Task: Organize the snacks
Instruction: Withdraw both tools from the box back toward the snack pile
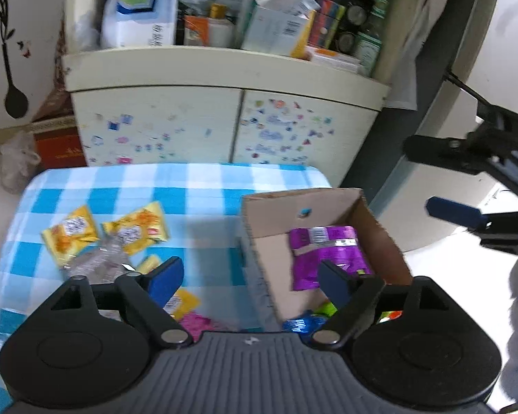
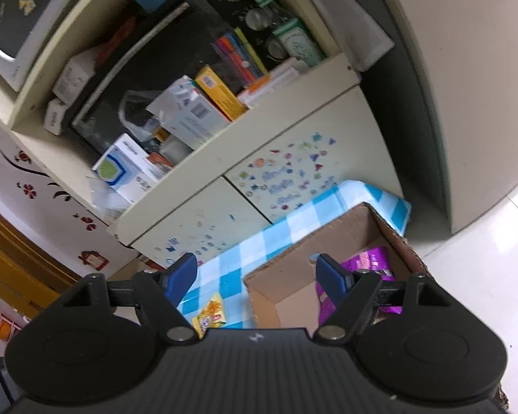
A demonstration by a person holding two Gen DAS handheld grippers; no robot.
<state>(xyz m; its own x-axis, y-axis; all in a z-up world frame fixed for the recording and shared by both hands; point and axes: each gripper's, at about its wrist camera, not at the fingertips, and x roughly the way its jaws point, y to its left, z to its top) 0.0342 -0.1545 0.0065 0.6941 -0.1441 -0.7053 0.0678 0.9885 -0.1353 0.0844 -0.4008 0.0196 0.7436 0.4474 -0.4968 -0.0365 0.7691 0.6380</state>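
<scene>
An open cardboard box (image 1: 269, 203) stands at the right end of a blue-and-white checked table (image 1: 197, 189). A purple snack packet (image 1: 328, 252) lies inside it, above blue and green wrappers (image 1: 302, 324). Two yellow packets (image 1: 70, 231) (image 1: 138, 227) and a clear wrapper (image 1: 93, 265) lie on the cloth to the left. My left gripper (image 1: 248, 272) hangs open over the box's left wall, holding nothing. My right gripper (image 1: 442, 179) is open beyond the box's right side. In the right wrist view it (image 2: 257, 269) is empty above the box (image 2: 328, 238), with the purple packet (image 2: 369, 258) behind its right finger.
A cream cabinet (image 1: 162, 127) with stickered doors stands just behind the table, its shelf crowded with boxes and bottles (image 1: 276, 24). A red box (image 1: 60, 145) and a plastic bag (image 1: 17, 162) sit on the floor at the left. Pale floor (image 2: 483, 276) lies right of the table.
</scene>
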